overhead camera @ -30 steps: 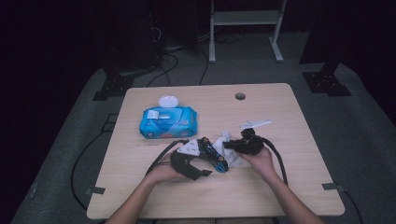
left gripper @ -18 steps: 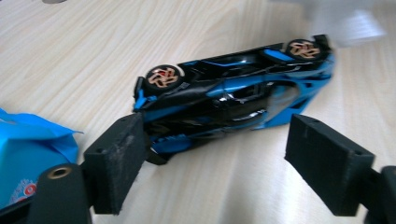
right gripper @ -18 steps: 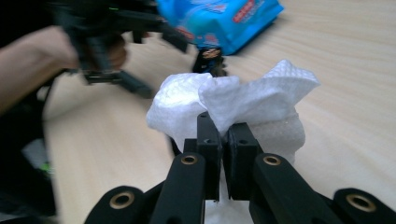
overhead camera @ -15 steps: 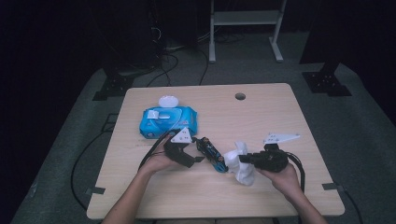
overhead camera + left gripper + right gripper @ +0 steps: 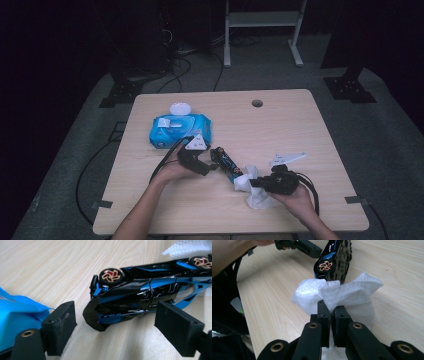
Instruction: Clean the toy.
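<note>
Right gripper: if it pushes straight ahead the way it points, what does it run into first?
The right gripper, shut on the white wipe, points at the blue-and-black toy car. The wipe would probably press against the car's near end first; depth between them is unclear.

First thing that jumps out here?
The blue-and-black toy car tipped on its side mid-table, between the open jaws of the left gripper. Next, the white wipe pinched in the right gripper, touching the car's end. A blue wipes pack lies behind.
</note>
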